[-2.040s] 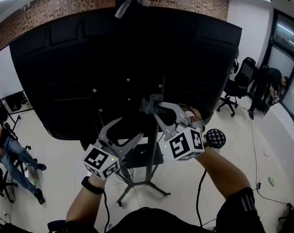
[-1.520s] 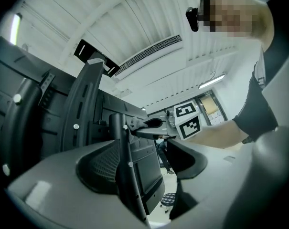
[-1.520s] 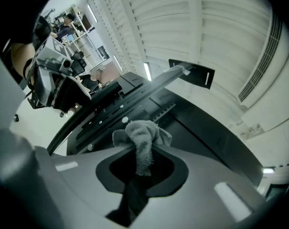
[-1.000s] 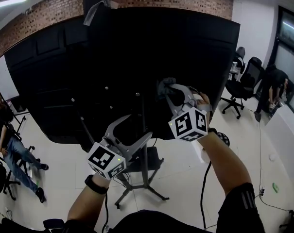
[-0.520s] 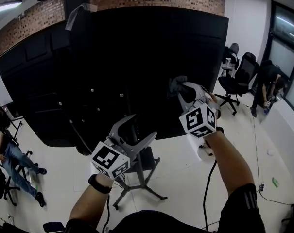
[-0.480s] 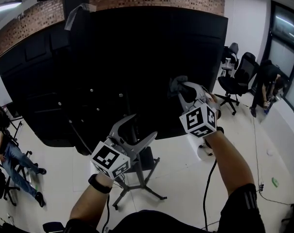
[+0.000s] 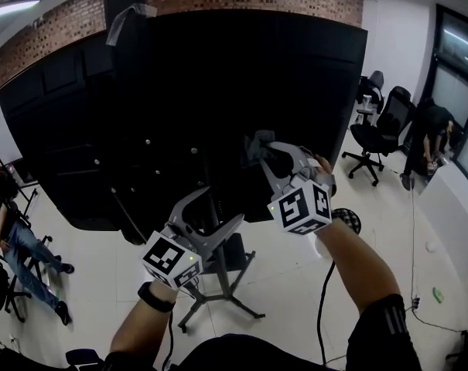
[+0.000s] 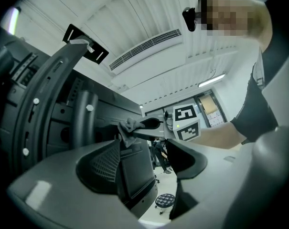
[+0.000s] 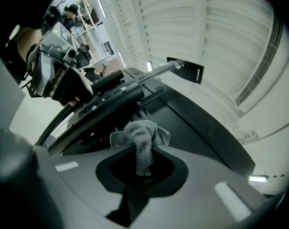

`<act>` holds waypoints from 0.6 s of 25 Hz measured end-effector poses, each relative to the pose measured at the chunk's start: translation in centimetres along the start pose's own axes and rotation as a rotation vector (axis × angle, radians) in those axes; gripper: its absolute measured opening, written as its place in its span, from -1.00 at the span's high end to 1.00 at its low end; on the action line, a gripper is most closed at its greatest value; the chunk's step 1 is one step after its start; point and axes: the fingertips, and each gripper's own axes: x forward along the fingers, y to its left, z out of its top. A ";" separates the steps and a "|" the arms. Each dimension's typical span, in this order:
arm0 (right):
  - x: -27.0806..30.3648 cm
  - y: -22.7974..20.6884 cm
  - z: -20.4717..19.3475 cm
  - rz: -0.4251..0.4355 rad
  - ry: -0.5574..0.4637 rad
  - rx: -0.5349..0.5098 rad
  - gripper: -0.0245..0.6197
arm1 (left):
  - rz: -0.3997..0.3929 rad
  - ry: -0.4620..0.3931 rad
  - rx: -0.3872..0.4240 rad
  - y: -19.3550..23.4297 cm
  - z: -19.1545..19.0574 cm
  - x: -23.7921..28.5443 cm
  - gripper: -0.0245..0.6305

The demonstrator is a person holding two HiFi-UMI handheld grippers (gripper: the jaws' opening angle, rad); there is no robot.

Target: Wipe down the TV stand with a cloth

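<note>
- Head view: the right gripper is clamped on the bunched cloth. The wad points up-left at the back of the TV, likely for rubbing. The TV stand rises upright below.
- Left gripper view: the left gripper gapes empty, held aside.
- Right gripper view: the cloth's tail runs back between the jaws.

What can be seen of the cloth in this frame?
The cloth is small and grey, and it looks like soft terry fabric. It is bunched into a crumpled wad and pinched between the fingers of the right gripper. Most of it bulges past the tips, and a short tail hangs back between them. It is held up in front of the black back panel of the TV. Whether it touches the panel cannot be told.
</note>
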 end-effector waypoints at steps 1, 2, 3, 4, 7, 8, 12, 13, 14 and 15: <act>0.5 1.1 0.8 0.019 -0.016 -0.019 0.80 | 0.013 0.003 0.000 0.3 -0.1 -0.4 -0.09; 1.0 2.1 1.4 0.036 -0.030 -0.035 0.80 | 0.026 0.009 0.001 0.6 -0.2 -0.8 -0.09; 1.6 3.1 2.0 0.052 -0.041 -0.048 0.80 | 0.039 0.015 0.002 0.8 -0.2 -1.2 -0.09; 2.2 4.0 2.4 0.068 -0.049 -0.057 0.80 | 0.050 0.021 0.002 1.0 -0.2 -1.6 -0.09; 3.7 6.2 3.3 0.106 -0.068 -0.075 0.80 | 0.082 0.033 0.000 1.6 -0.6 -2.6 -0.09; 4.1 6.6 3.4 0.114 -0.068 -0.081 0.80 | 0.091 0.036 0.000 1.8 -0.7 -2.9 -0.09; 5.1 7.4 2.4 0.126 -0.049 -0.094 0.80 | 0.108 0.046 -0.004 2.2 -1.3 -3.6 -0.09; 5.0 7.3 2.2 0.123 -0.048 -0.097 0.80 | 0.109 0.048 -0.006 2.2 -1.4 -3.6 -0.09; 4.9 7.2 1.9 0.118 -0.045 -0.104 0.80 | 0.108 0.049 -0.007 2.3 -1.6 -3.5 -0.09; 4.7 7.0 1.5 0.112 -0.040 -0.112 0.80 | 0.104 0.049 -0.009 2.3 -1.8 -3.4 -0.09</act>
